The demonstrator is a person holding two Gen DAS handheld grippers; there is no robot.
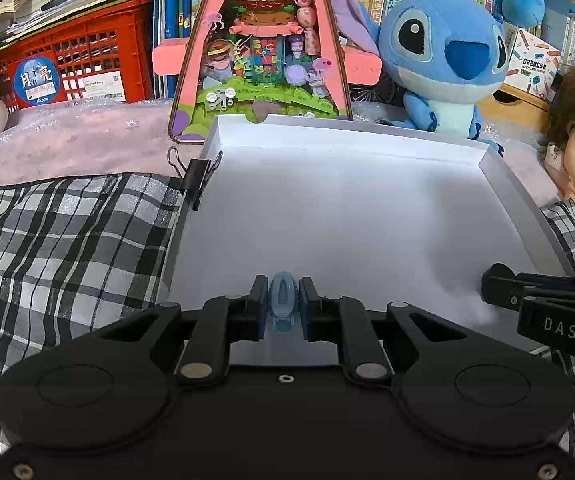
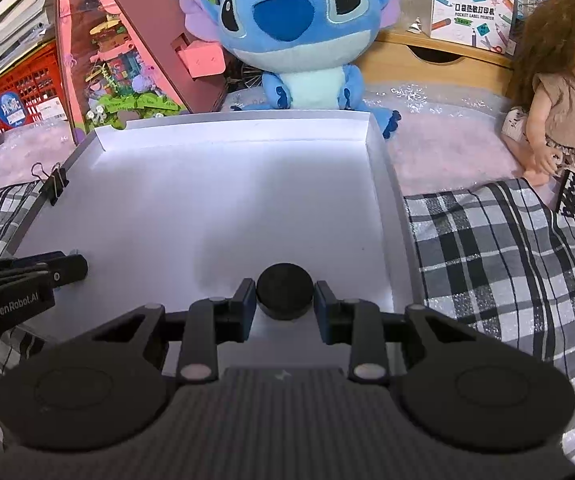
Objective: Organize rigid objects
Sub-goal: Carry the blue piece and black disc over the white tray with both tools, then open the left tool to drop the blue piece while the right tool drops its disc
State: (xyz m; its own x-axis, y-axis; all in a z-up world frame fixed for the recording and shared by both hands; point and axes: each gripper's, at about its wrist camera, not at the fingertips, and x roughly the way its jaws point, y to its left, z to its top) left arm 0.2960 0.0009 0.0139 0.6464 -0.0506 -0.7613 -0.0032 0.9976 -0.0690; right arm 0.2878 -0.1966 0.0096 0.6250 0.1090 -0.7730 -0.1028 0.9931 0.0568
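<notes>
Two claws share this scene, and each one hides part of what it carries. Your left claw [image 1: 283,300] is closed nearly all the way on a small translucent blue toy piece [image 1: 283,298] with a ridged edge; its lower end sinks behind the claw body, so you cannot tell what it is beyond that. The piece sits at the near edge of the white cardboard box lid [image 1: 367,208], and whether it touches the lid floor is hidden.

Your right claw [image 2: 284,300] stands partly open around a black round disc [image 2: 284,297]. The left finger looks to meet the disc's edge, while a thin gap shows at the right finger, so you cannot be sure the grip is firm. The disc lies low over the lid's near right part, its underside out of sight.

In the left wrist view the right claw's tip enters from the right edge, cut off by the frame. A black binder clip [image 1: 196,178] grips the lid's left wall. Behind the lid stand a pink triangular brick display [image 1: 261,48] and a blue Stitch plush [image 1: 443,64]; a brown-haired doll [image 2: 559,92] sits at the right, half cropped. Plaid cloth [image 1: 67,248] lies under the lid on both sides.
</notes>
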